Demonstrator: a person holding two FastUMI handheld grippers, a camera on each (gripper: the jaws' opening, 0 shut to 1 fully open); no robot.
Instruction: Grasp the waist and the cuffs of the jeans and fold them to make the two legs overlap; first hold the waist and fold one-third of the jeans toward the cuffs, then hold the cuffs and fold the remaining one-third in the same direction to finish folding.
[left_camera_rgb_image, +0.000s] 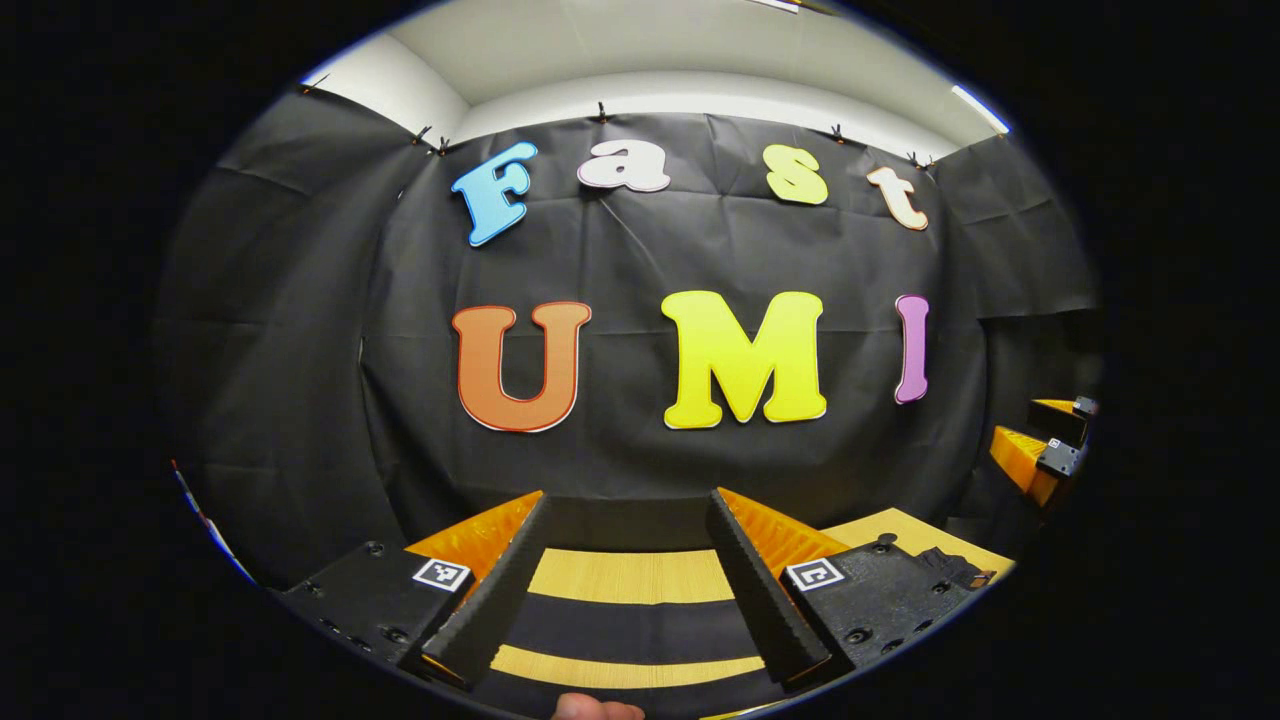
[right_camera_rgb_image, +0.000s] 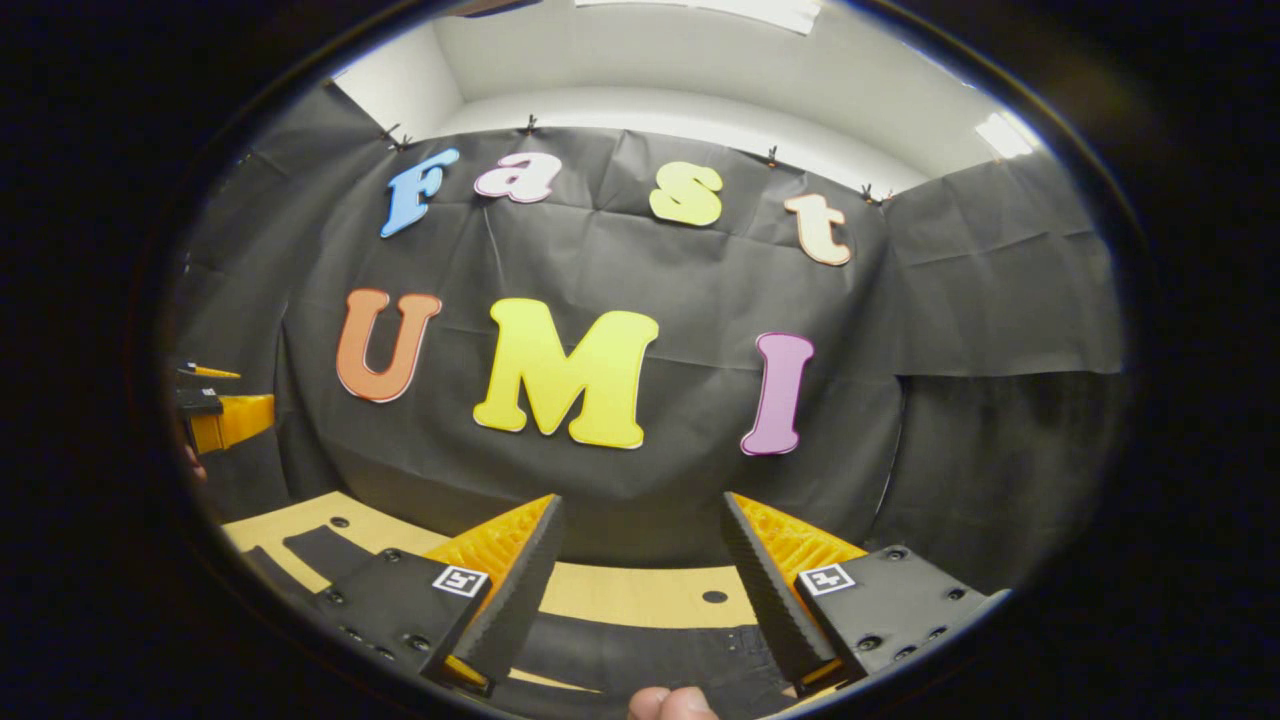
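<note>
The dark jeans (left_camera_rgb_image: 625, 630) lie flat on the light wooden table (left_camera_rgb_image: 630, 577), showing as dark bands below my left gripper (left_camera_rgb_image: 627, 500). That gripper hovers above them, open, with nothing between its fingers. In the right gripper view the jeans (right_camera_rgb_image: 650, 650) lie under and just ahead of my right gripper (right_camera_rgb_image: 641, 500), with what look like rivets near the right finger. This gripper is open too and holds nothing. Both grippers point at the booth wall, level with each other. Each view catches the other gripper far off: the right gripper (left_camera_rgb_image: 1050, 440) and the left gripper (right_camera_rgb_image: 215, 410).
The table (right_camera_rgb_image: 640, 595) ends close to the black cloth wall ahead. A dark strip (right_camera_rgb_image: 320, 550) lies on the table's left part in the right gripper view. A fingertip (right_camera_rgb_image: 670, 705) shows at the bottom edge, and another fingertip (left_camera_rgb_image: 595, 710) below the left gripper.
</note>
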